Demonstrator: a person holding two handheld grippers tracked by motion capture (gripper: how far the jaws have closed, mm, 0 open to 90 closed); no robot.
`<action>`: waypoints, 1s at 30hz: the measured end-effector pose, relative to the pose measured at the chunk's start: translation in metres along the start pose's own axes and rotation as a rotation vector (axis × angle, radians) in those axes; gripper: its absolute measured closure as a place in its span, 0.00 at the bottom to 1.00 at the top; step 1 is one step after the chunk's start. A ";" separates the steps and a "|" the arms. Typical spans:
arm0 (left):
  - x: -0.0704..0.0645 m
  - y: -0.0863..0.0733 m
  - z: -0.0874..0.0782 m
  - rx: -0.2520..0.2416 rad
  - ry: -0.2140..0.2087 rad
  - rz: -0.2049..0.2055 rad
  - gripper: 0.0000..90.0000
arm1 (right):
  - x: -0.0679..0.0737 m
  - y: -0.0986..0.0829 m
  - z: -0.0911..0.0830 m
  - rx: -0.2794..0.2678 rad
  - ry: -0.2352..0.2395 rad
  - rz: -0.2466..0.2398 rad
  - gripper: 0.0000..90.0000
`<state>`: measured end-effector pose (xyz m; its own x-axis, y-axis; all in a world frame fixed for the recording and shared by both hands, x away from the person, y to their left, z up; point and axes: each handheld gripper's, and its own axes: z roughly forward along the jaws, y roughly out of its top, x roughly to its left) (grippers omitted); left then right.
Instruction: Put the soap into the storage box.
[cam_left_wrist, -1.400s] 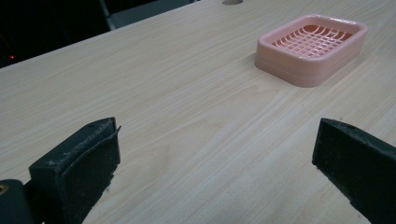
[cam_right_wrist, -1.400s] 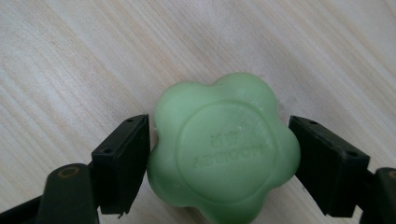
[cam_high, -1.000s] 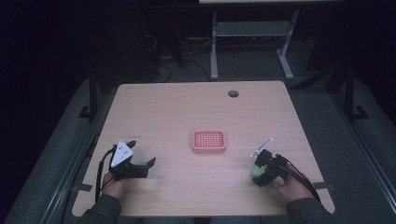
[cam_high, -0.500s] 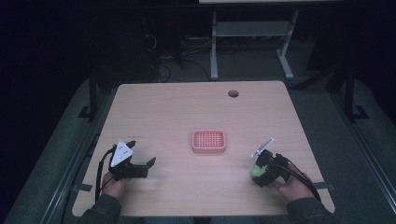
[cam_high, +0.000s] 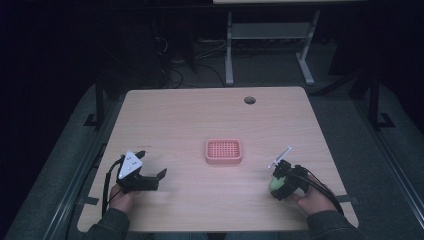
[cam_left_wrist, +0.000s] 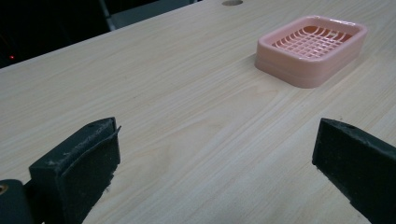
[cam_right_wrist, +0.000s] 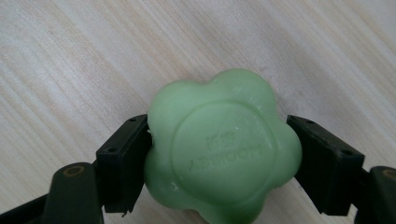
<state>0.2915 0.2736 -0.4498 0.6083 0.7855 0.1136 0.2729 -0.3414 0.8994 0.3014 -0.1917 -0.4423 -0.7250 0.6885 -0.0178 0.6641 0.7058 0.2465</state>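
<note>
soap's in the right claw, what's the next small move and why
Probably lift and carry it left toward the pink soap dish. The right claw is shut on the green soap low over the table, and the dish sits empty mid-table. The left claw is open and idle.

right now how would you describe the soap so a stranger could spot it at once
Start at the wooden table and go to its near right corner, right of the pink soap dish. There the right claw grips the soap: a pale green, flower-shaped bar, the one green thing there.
</note>
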 end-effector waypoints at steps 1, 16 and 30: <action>0.000 0.000 0.000 0.000 0.000 0.003 0.00 | 0.000 0.000 0.000 0.002 -0.002 0.001 0.27; 0.000 0.000 0.000 0.000 -0.002 0.002 0.00 | -0.001 0.001 0.004 0.004 0.009 0.008 0.27; 0.000 0.000 0.000 -0.002 0.000 -0.001 0.00 | -0.001 -0.001 -0.001 -0.054 0.052 -0.039 0.28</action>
<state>0.2916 0.2736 -0.4498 0.6076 0.7862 0.1126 0.2723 -0.3394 0.9004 0.3018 -0.1933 -0.4419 -0.7592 0.6505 0.0213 0.6257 0.7205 0.2989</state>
